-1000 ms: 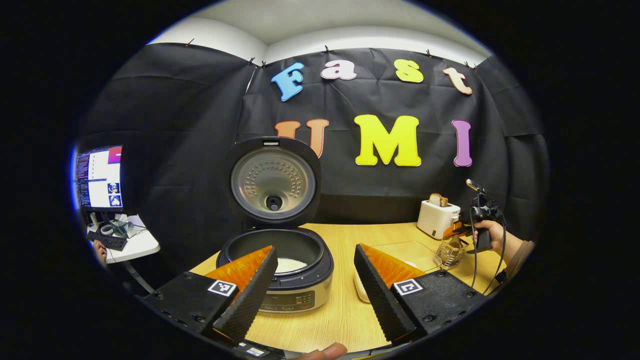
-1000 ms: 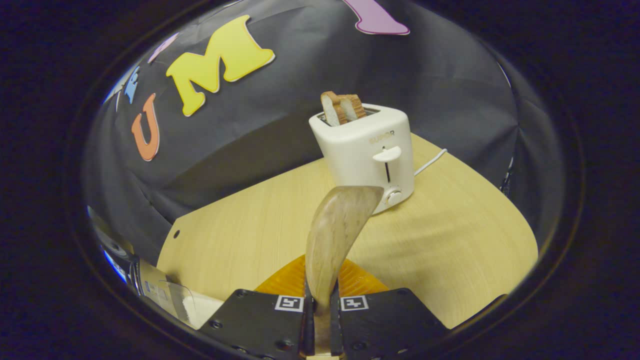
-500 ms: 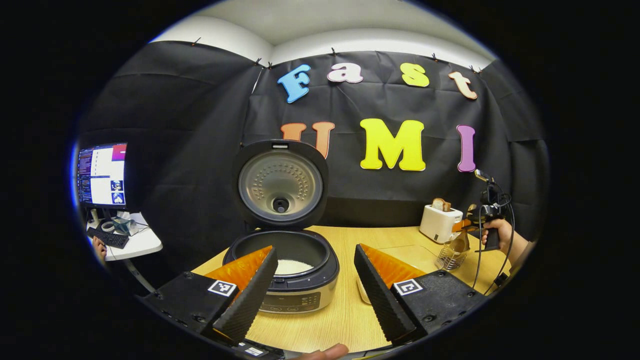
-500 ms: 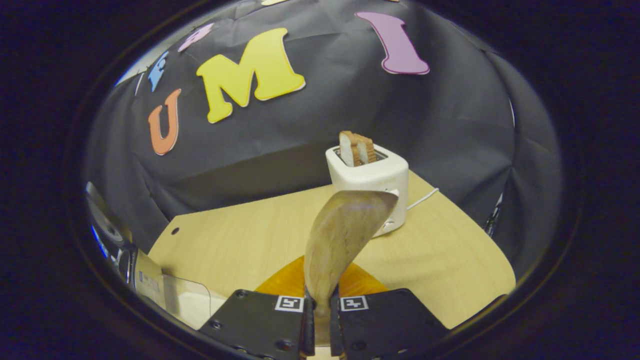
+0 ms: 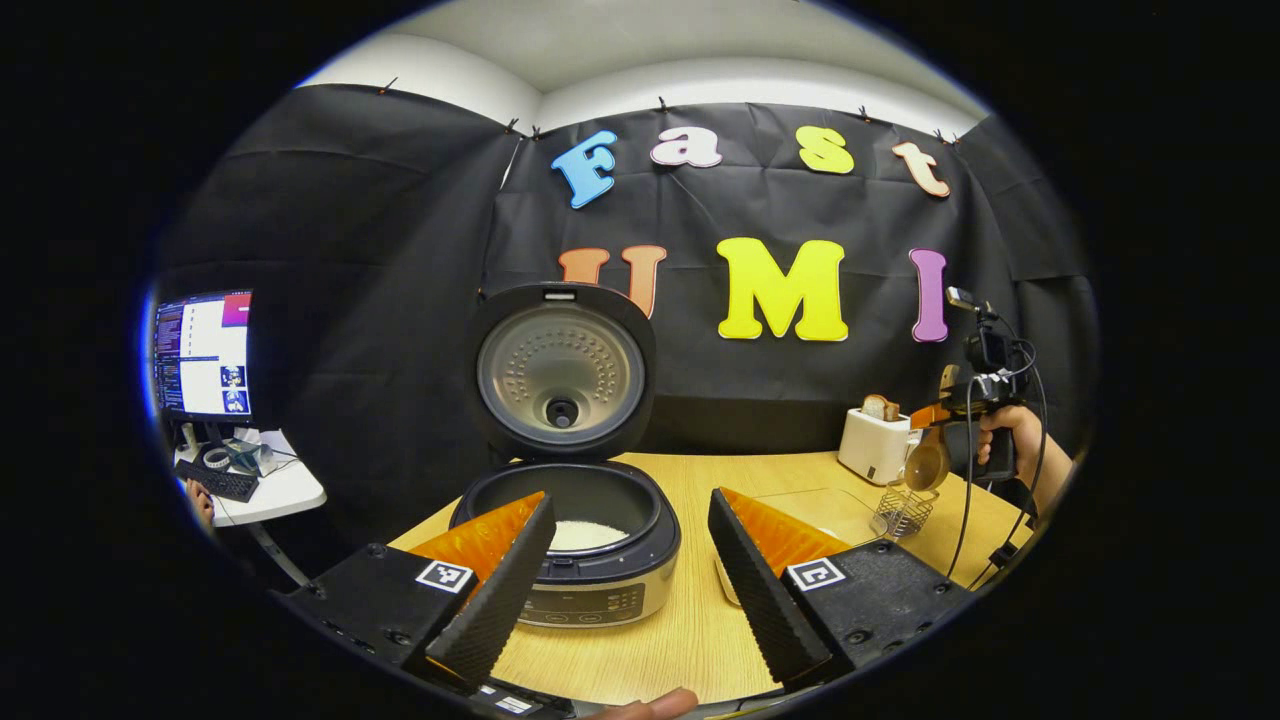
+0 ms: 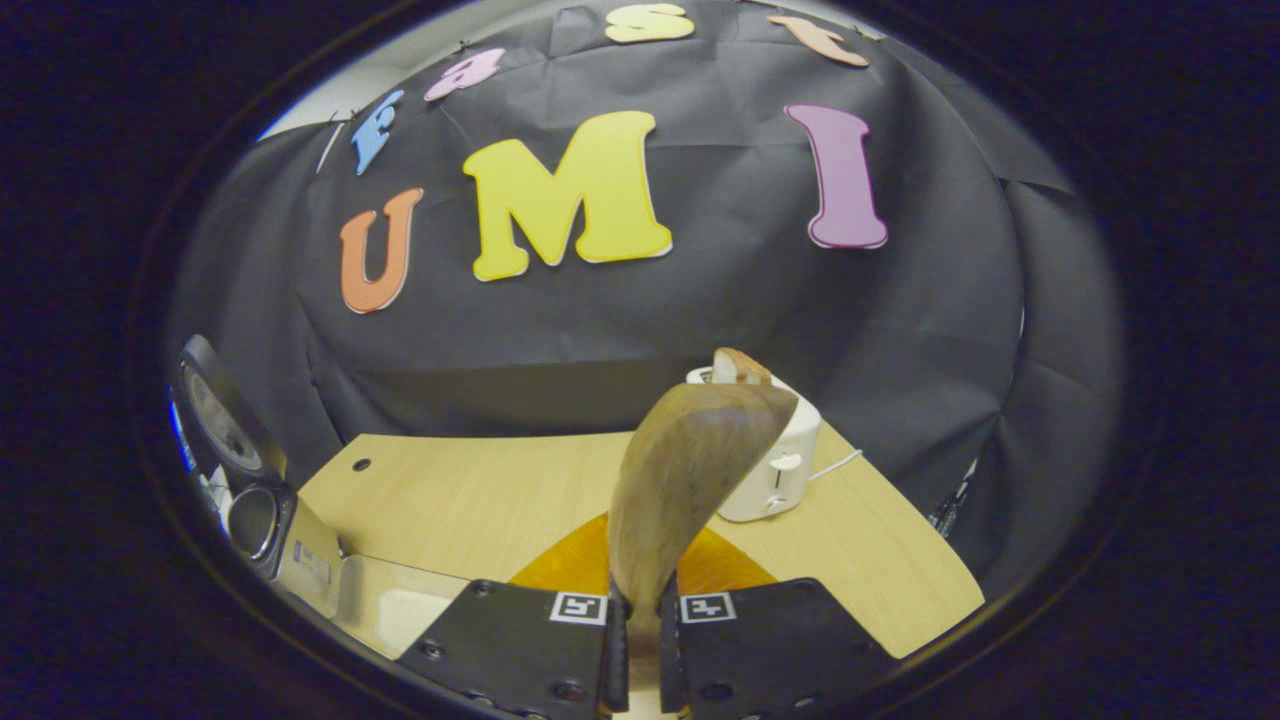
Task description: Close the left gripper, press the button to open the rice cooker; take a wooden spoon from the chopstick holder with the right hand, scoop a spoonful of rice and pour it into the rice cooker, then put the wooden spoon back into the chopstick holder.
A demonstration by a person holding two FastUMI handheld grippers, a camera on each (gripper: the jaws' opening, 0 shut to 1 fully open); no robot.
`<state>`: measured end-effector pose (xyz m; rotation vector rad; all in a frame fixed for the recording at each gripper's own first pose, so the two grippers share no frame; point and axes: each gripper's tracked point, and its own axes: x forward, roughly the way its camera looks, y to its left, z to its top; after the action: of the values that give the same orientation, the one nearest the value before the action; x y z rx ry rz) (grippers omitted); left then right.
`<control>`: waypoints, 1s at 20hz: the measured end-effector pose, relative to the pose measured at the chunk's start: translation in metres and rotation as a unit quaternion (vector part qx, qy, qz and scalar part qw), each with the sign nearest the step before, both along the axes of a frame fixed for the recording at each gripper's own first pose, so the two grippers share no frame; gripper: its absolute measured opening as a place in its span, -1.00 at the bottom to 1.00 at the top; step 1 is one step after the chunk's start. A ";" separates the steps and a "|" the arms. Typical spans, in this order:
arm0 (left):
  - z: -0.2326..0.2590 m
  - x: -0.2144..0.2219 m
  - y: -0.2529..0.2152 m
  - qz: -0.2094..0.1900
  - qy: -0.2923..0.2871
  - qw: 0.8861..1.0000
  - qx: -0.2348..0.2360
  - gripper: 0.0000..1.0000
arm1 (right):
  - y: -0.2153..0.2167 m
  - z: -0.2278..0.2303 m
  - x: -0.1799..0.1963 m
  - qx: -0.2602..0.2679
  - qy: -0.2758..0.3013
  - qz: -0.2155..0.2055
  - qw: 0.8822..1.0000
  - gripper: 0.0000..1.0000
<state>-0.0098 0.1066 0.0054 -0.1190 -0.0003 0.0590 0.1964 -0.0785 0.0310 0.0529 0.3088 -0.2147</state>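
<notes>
Rice (image 5: 582,535) lies in the rice cooker (image 5: 566,545), whose lid (image 5: 561,367) stands upright. We see our left tool (image 5: 627,560) spread wide before the cooker, gripping nothing. Right of the cooker, our right tool (image 6: 634,640) is clamped on the wooden spoon (image 6: 688,475), raised above the wire chopstick holder (image 5: 902,510) beside the white toaster (image 5: 874,444) on the desk (image 5: 720,480).

Matt grained wooden spoon (image 6: 690,470) (smooth bowl), pale wood-grain table (image 6: 480,490)
</notes>
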 end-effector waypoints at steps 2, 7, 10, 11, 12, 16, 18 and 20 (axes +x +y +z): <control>0.000 -0.001 0.006 0.004 0.001 1.000 -0.006 0.96 | 0.026 0.012 -0.010 -0.004 -0.014 0.011 1.000 -0.87; -0.002 0.000 0.018 0.013 0.002 1.000 -0.025 0.96 | 0.103 0.013 -0.020 0.005 -0.022 0.068 0.997 -0.87; -0.002 0.000 0.018 0.014 0.002 0.999 -0.030 0.96 | 0.138 0.002 -0.016 -0.012 -0.030 0.082 0.996 -0.87; -0.001 0.001 0.020 0.016 0.001 0.999 -0.035 0.96 | 0.143 -0.005 -0.014 -0.022 -0.031 0.077 0.996 -0.87; -0.001 0.001 0.019 0.016 0.001 0.999 -0.039 1.00 | 0.149 -0.016 -0.010 -0.028 -0.031 0.067 0.997 -0.86; 0.001 0.000 0.017 0.018 -0.002 0.999 -0.027 0.96 | 0.159 -0.069 0.011 -0.041 -0.008 0.037 0.998 -0.87; 0.004 -0.001 0.014 0.016 -0.006 1.000 -0.019 0.96 | 0.165 -0.098 0.020 -0.035 0.019 0.031 0.999 -0.87; 0.004 0.000 0.011 0.011 -0.007 1.000 -0.015 0.96 | 0.162 -0.116 0.027 -0.040 0.034 0.021 0.998 -0.87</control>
<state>-0.0095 0.1176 0.0094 -0.1497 -0.0153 0.0801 0.2236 0.0837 -0.0847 -0.0393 0.3684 -0.1875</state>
